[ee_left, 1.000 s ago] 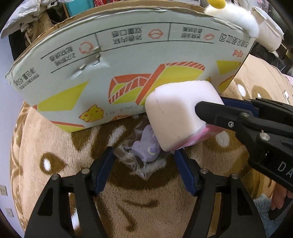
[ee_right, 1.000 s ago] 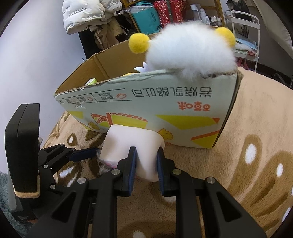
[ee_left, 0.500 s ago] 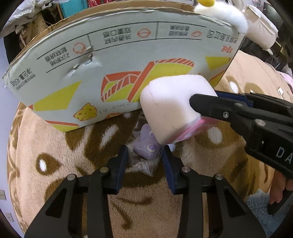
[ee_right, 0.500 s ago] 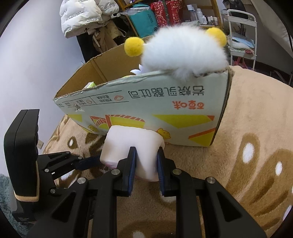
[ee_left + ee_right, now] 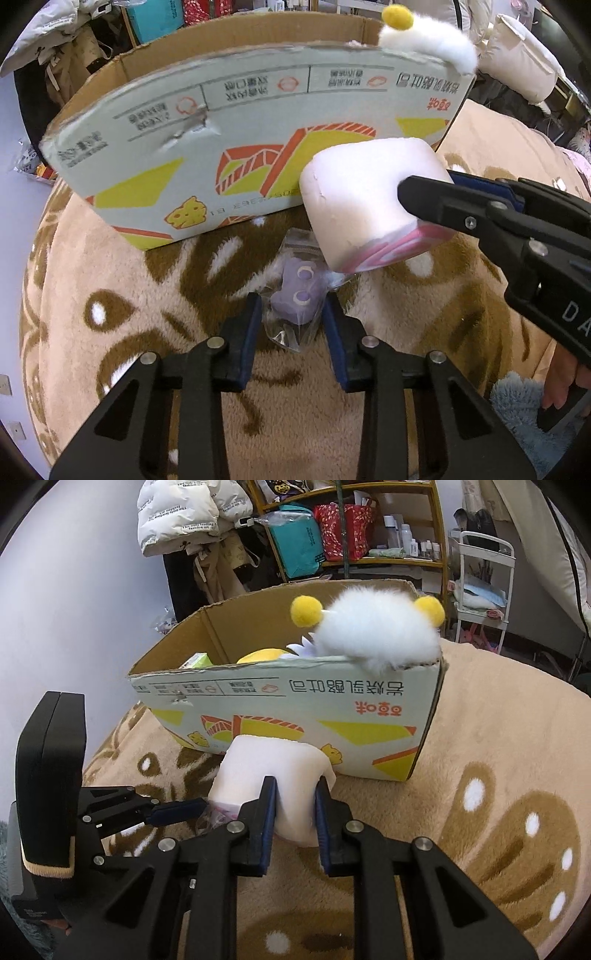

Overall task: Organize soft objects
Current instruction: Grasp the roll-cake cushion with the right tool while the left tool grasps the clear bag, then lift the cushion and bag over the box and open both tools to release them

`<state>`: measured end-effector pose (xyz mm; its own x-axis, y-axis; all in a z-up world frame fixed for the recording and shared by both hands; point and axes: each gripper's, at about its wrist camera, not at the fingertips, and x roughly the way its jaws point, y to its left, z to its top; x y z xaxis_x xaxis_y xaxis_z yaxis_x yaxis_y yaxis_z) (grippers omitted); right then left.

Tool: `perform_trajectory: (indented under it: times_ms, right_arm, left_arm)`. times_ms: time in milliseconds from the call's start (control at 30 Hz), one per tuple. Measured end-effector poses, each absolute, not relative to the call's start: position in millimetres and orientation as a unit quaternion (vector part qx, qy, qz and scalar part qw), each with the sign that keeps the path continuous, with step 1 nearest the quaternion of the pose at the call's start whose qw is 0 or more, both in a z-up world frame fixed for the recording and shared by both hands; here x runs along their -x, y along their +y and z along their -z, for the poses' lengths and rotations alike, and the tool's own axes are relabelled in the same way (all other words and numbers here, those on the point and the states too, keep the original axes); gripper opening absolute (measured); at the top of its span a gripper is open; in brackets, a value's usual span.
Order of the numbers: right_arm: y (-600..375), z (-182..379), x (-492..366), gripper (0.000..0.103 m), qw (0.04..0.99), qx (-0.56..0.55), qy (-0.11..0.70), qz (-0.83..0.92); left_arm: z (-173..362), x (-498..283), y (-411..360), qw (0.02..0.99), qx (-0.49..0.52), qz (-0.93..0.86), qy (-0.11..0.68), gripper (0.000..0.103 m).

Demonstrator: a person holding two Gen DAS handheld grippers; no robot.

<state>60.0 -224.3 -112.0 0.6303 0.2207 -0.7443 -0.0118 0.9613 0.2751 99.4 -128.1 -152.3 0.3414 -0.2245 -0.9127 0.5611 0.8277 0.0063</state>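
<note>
Fuzzy tan blanket [image 5: 110,266] under printed cardboard box [image 5: 240,155]

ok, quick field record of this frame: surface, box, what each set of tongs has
surface: tan plush blanket with brown pattern
box: open printed cardboard box, white fluffy toy hanging over its near rim
left tongs: closing on bagged purple toy, pads at its sides
right tongs: shut on white foam block
block position: in front of the box's near wall
</note>
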Motion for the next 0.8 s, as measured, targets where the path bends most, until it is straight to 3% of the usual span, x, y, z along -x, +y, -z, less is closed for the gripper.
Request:
perform_trajectory:
  times_ms: [33,100,533,800]
  right_arm:
    - [-222.9,109.3,-58.6,0.021,0.896,-0.121,0.422,-0.064]
    - [-223.4,101.3,-53.3,0.021,0.901,-0.115,0.415,-0.059]
    - [-225.3,69.5,-33.7,0.021,0.917,-0.094,0.387,-0.026]
    - [-226.7,45.1,-22.7,0.021,0.931,-0.080,0.356,-0.009]
  left_arm:
    - [147.5,-97.2,-129.3,0.804,-0.160,0.245,0.517,0.030]
    - [138.2,-91.3,-126.8,0.805,-0.155,0.251,0.516,0.014]
    - [100.3,-79.7,-97.4,0.814,-0.128,0.250,0.508,0.011]
    - [57.4,-56.0,-74.5,0.849,-0.118,0.245,0.453,0.011]
